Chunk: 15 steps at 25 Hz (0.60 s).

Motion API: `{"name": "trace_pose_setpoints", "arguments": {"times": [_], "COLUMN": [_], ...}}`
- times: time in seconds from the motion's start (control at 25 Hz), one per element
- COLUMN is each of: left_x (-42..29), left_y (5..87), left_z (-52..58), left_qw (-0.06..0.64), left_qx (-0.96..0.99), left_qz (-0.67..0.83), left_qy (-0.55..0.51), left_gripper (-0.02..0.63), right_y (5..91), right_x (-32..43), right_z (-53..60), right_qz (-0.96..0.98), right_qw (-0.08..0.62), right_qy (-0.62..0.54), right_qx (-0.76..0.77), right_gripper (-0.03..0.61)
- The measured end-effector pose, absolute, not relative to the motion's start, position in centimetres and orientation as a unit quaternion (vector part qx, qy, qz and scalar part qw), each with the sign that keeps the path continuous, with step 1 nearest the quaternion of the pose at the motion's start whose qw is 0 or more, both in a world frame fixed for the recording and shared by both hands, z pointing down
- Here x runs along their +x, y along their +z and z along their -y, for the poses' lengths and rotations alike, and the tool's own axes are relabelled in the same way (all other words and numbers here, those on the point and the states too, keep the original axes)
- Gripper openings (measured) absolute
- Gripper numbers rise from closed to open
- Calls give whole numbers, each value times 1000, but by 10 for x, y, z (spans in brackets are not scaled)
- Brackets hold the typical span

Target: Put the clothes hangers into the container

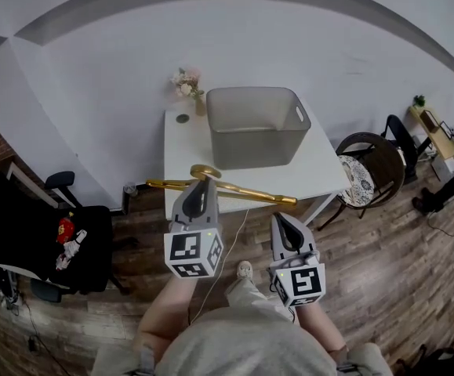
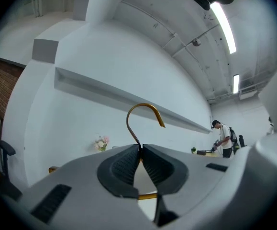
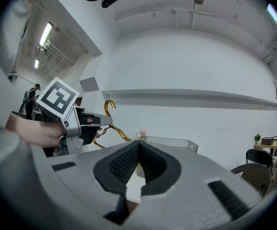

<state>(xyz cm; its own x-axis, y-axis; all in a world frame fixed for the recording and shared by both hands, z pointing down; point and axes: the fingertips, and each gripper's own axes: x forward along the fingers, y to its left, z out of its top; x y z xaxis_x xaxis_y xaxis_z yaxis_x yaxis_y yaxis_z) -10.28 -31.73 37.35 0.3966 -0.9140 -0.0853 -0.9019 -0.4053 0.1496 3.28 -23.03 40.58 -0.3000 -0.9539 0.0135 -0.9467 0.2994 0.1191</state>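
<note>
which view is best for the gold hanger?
Head view: the whole gold hanger shows end to end, gripped by the left claw. Left gripper view gives only its hook above the shut jaws and a sliver of bar; right gripper view, its hook and one shoulder.

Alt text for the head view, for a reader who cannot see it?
From above: the left gripper is shut on the neck of a gold clothes hanger, held at the near edge of a white table. A grey container sits on the table beyond. The right gripper, jaws together, holds nothing.
</note>
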Motion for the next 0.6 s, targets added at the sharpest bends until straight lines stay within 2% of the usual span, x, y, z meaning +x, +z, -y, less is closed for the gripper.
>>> {"name": "trace_pose_setpoints", "arguments": {"times": [0.6], "left_x": [-20], "left_y": [327], "left_z": [446], "left_qw": [32], "left_qx": [853], "left_qz": [514], "left_qy": [-87], "left_gripper": [26], "right_y": [394], "right_x": [87], "right_z": [340], "right_qz": [804], "right_qw": [31], "right_qy": [-34], "right_qx": [593], "right_gripper": [3]}}
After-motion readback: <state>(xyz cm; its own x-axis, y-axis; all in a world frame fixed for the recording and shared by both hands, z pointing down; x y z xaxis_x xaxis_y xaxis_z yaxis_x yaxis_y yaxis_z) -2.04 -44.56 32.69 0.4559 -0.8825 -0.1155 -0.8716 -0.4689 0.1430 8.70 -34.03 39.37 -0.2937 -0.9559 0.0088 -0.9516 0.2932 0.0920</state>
